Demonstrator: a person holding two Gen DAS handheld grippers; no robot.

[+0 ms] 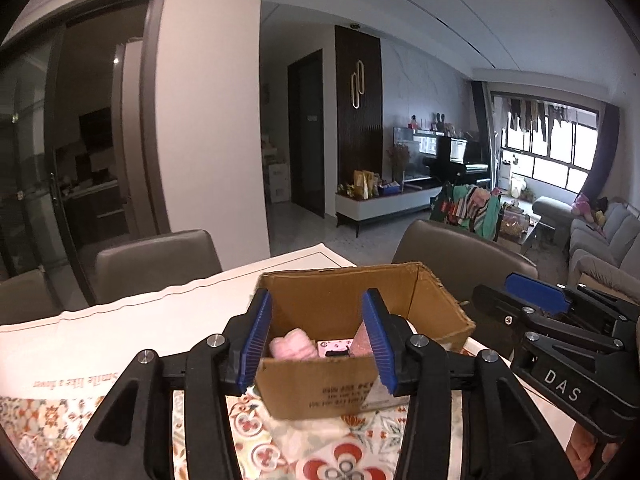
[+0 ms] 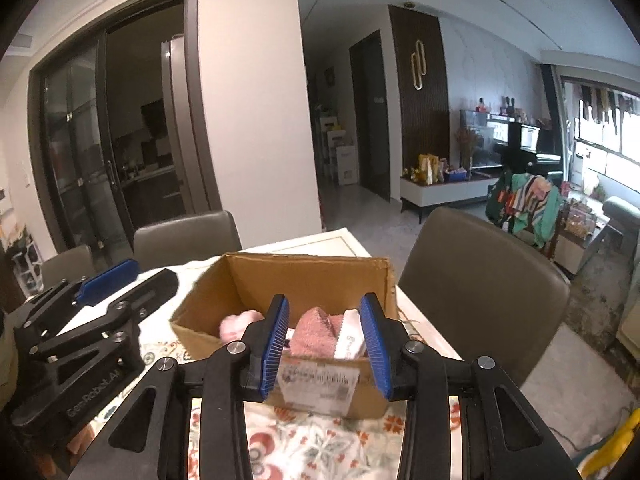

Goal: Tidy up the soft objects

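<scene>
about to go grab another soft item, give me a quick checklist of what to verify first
1. Left gripper empty: ok, jaws apart with nothing between the pads.
2. Right gripper empty: ok, jaws apart, nothing pinched.
3. Items sit inside the cardboard box: ok, the light pink fluffy item and the darker pink towel lie below the rim.
4. Box upright on the patterned tablecloth: ok.
5. Room left in the box: ok, the far part of the floor looks bare.
6. Next soft item located: cannot tell, none shows on the table in either view.
</scene>
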